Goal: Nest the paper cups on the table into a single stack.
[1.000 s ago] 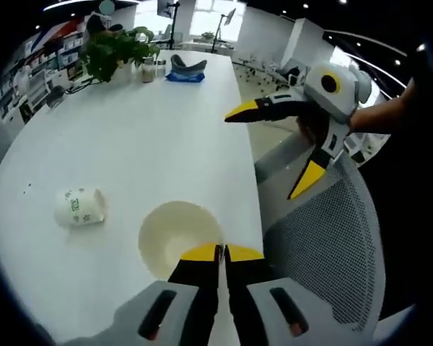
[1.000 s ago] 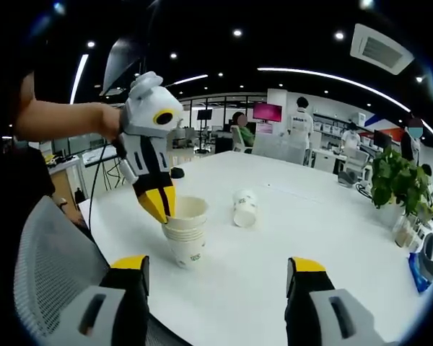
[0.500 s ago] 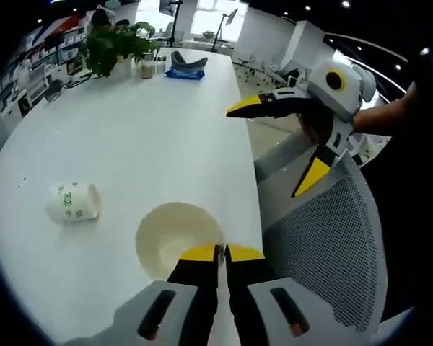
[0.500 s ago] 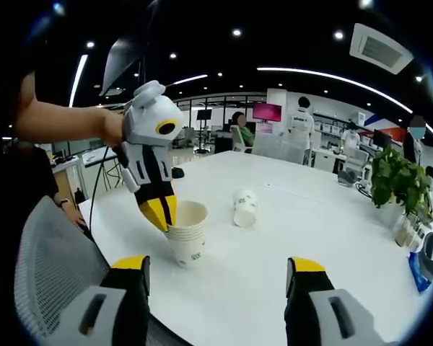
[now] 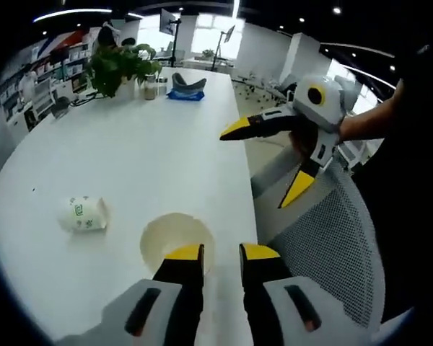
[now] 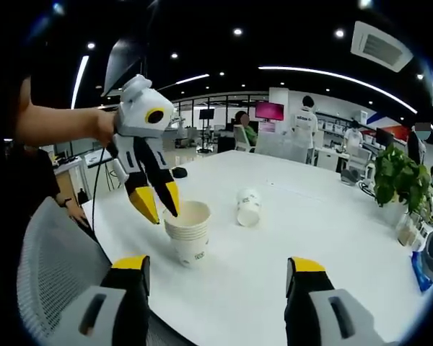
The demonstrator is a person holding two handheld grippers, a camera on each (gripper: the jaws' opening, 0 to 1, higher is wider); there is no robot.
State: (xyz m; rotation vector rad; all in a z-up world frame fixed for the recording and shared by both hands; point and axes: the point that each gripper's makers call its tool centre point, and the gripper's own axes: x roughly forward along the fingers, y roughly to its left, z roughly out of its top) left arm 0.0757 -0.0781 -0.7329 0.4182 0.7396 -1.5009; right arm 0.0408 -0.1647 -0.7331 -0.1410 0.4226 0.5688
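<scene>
A stack of nested white paper cups [image 5: 175,241] stands upright near the table's edge, also in the right gripper view [image 6: 187,234]. My left gripper [image 5: 221,254] is open just over the stack's near rim, one jaw above the rim and the other outside it, holding nothing; seen from the other side [image 6: 158,202] its jaws are spread. One more paper cup [image 5: 83,214] with a green print lies on its side further in on the table [image 6: 248,207]. My right gripper [image 6: 216,267] stands wide open and empty, off the table's edge over a chair [image 5: 260,164].
The white table [image 5: 130,144] stretches away to a potted plant [image 5: 119,61] and a blue object [image 5: 186,72] at its far end. A grey mesh chair [image 5: 332,245] is beside the table's edge. People [image 6: 303,119] stand at desks in the background.
My left gripper's jaws have parted and let go of the stack's rim. The right gripper stays wide open, almost still. The lying cup has not moved.
</scene>
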